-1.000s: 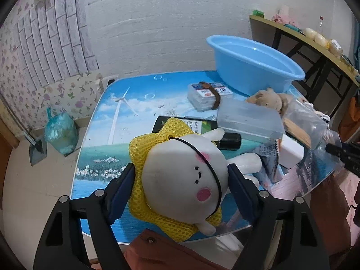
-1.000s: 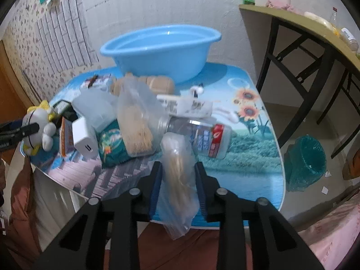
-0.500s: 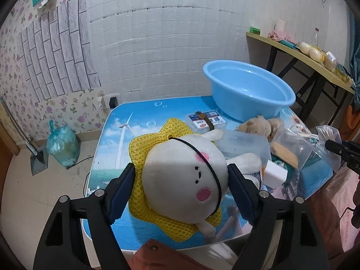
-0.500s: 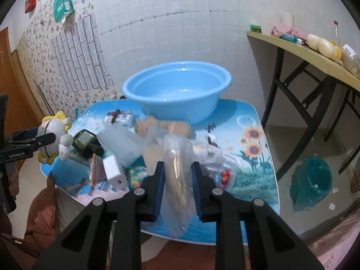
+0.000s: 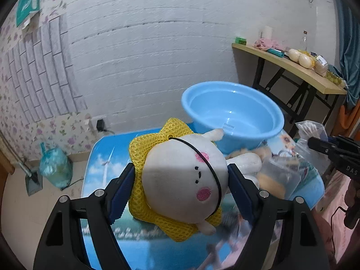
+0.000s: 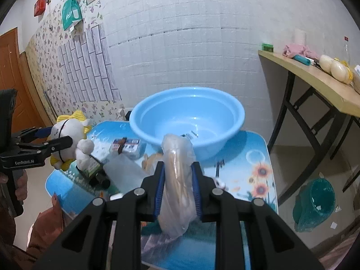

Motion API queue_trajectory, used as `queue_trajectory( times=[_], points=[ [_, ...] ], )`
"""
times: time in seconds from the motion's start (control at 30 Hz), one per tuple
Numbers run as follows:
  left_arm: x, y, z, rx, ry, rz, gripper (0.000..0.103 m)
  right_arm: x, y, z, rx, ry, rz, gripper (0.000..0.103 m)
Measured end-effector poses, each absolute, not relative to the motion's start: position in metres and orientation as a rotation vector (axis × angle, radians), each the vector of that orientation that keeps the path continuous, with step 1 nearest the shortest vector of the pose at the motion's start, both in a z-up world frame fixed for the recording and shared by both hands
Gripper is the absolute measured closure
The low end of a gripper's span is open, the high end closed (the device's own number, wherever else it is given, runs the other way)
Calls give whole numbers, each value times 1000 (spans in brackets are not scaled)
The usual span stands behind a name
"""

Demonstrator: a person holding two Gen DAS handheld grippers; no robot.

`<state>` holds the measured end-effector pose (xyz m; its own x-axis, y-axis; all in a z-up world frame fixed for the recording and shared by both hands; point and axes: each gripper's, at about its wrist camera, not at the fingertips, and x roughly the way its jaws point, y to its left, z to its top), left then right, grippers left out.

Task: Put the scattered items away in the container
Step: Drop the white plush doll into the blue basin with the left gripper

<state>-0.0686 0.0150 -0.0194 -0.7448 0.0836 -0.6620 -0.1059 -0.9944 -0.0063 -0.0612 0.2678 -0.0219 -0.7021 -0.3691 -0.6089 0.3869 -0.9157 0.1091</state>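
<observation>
Now the left gripper has its fingers clamped on a white round plush toy with a yellow mesh collar, held above the near left corner of the printed blue worktop. Meanwhile the right gripper pinches a clear plastic bag of tan sticks over the near edge. Toward the far edge sits the round light-blue plastic basin, with loose items scattered before it.

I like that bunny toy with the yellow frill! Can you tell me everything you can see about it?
The white plush bunny toy has a round soft head, pink cheek patches, small stitched black eyes, a thin black cord across its face, and a yellow mesh frill behind the head. One stubby white limb sticks out to the side. It is held up off the table, squeezed at both sides between the blue pads of the left gripper, in front of the blue plastic basin.
</observation>
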Motion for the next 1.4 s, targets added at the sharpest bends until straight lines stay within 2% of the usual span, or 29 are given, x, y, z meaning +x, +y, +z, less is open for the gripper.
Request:
queue_trajectory(
  times=[0.6, 0.67, 0.9, 1.03, 1.4],
  points=[
    [-171, 83, -20, -1027, 170, 2738, 22, -145, 260, -26, 879, 31, -2574, 80],
    [-177, 88, -23, -1020, 186, 2735, 19, -151, 259, -28, 887, 30, -2574, 80],
    [-184, 91, -24, -996, 195, 2730, 15, -162, 256, -35, 893, 35, -2571, 77],
    [-178, 91, -18, -956, 204, 2736, 8, -165, 253, -38, 914, 52, -2579, 77],
    [-157, 79, -11, -965, 194, 2776, 8, -153, 256, -34, 921, 24, -2585, 73]
  ],
)
